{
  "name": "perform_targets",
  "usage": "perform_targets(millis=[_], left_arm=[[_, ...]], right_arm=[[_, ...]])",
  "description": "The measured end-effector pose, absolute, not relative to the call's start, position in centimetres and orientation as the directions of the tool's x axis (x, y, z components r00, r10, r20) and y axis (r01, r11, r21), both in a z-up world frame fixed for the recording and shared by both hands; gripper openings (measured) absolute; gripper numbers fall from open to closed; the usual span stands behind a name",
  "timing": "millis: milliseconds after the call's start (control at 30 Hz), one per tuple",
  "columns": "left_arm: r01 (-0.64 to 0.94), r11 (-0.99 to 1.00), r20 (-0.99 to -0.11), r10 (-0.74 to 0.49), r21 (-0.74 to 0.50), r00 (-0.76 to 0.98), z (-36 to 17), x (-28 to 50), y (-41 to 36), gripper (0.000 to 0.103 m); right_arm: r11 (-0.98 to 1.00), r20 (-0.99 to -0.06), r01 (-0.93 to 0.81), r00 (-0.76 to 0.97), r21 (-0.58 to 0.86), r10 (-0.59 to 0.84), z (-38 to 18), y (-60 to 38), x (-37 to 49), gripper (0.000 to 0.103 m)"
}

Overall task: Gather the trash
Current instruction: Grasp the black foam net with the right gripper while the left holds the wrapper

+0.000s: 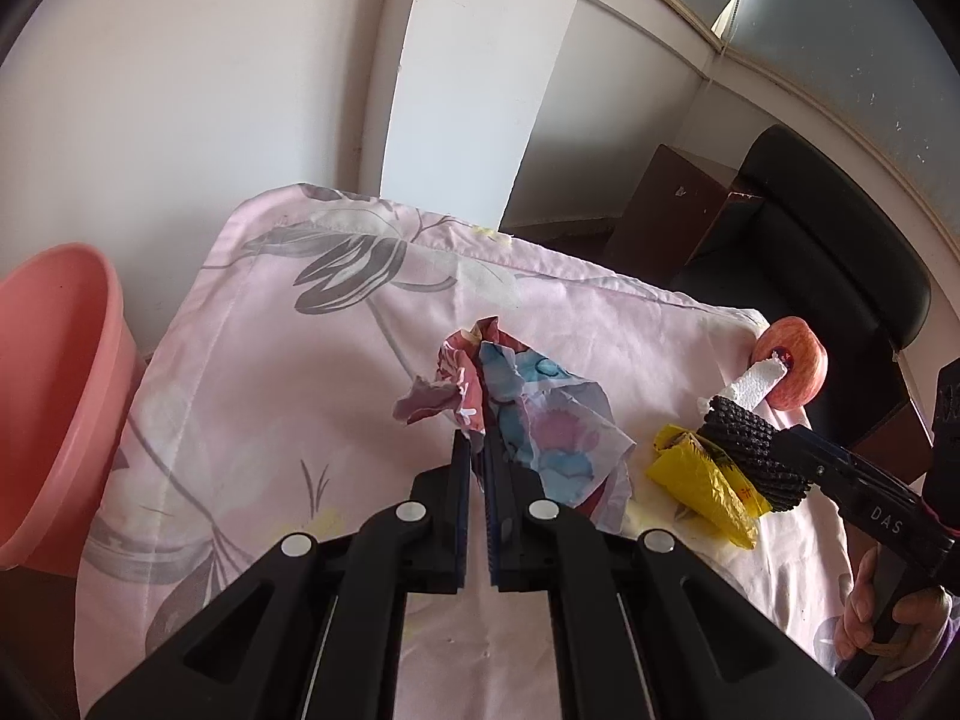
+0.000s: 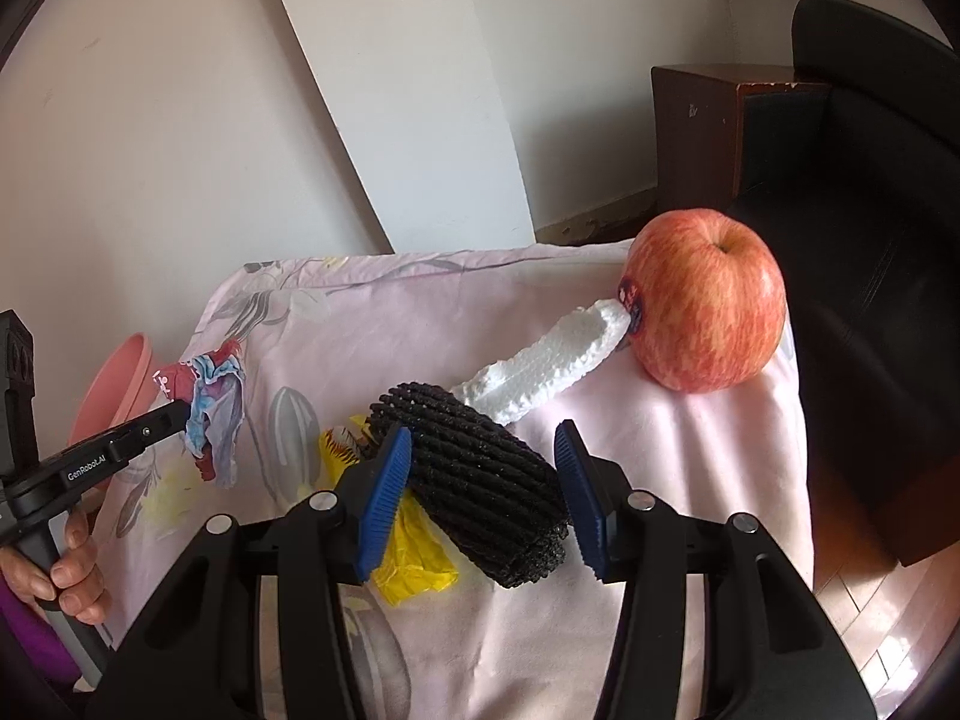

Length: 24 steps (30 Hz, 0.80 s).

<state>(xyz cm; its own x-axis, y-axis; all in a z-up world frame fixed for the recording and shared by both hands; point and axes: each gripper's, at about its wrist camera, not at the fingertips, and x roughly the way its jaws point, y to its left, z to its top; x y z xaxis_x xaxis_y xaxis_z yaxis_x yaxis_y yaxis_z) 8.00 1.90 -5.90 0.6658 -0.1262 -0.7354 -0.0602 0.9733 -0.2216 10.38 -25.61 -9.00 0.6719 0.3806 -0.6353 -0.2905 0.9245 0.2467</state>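
Note:
My left gripper (image 1: 477, 444) is shut on a crumpled pink-and-blue patterned paper (image 1: 540, 414), which hangs from its tips just above the flowered pink cloth (image 1: 270, 390). The right wrist view shows that paper (image 2: 216, 414) at the far left. My right gripper (image 2: 483, 429) stands open, its blue pads on either side of a black foam fruit net (image 2: 480, 480) lying on the cloth. A white foam net (image 2: 540, 366) pokes out of the black one toward a red apple (image 2: 708, 300). A yellow wrapper (image 2: 414, 564) lies under the black net's left side.
A pink plastic basin (image 1: 54, 396) stands off the table's left edge. A black chair (image 2: 870, 240) and a brown cabinet (image 2: 696, 132) are off its right side. White wall and a leaning white board are behind. A person's hand (image 2: 72, 570) holds the left gripper's handle.

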Motion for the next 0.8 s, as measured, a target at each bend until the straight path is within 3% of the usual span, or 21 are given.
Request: perform_targets(millis=[200,267,467,800], left_arm=[[-0.056,0.972,-0.732,-0.132,-0.227,0.669,-5.7,6.5,2.3,0.004],[-0.055,0.972,-0.727,-0.131,-0.227,0.674,-5.5,5.9,2.4,0.004],[-0.052,0.972,-0.712,-0.131,-0.229,0.69,-4.7,4.1,3.0,0.004],[-0.031,0.981,-0.675,-0.109,-0.192,0.73,-3.3,1.0,3.2,0.004]], right_arm=[[0.915,-0.665,-0.313,0.63,0.254,0.401,-10.2,-24.6,8.7,0.05],[0.913,-0.656,-0.314,0.636,0.259,0.405,-10.2,-24.5,8.0,0.037],[0.918,-0.66,-0.295,0.639,0.264,0.395,-10.0,-24.3,6.5,0.016],[0.91,-0.597,-0.303,0.687,0.283,0.414,-7.9,-23.5,2.4,0.013]])
